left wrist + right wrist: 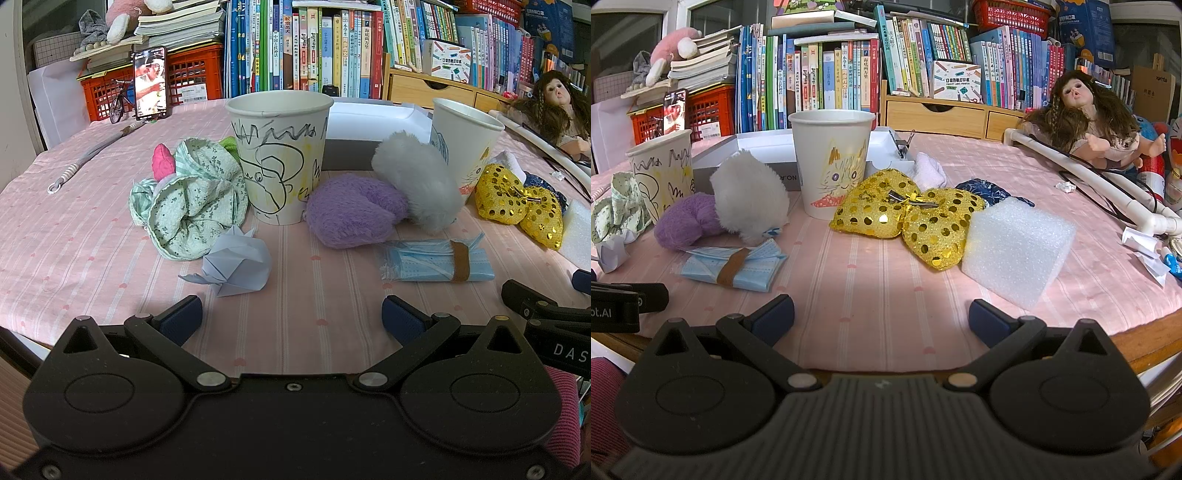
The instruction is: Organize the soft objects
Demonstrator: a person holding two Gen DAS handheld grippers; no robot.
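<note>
— What have your tongs got hold of?

— Nothing. My left tongs [291,317] and right tongs [881,317] both gape wide, empty, hovering low over the near edge of the desk [886,295].

— Where are the soft things?

— Spread between two paper cups. The purple plush [351,210] lies beside the left cup [280,155], with the white fluff [417,181] leaning on it. The gold bow [905,214] sits in front of the cat cup [831,162], touching the foam block [1015,251]. The masks [436,262] lie nearest me.

— How will they handle?

— Light and squashy, I judge. I'd pinch each plush through its thick middle. The sequins may slip, so I'd grab the bow at its knot. The cups could tip if nudged.
</note>
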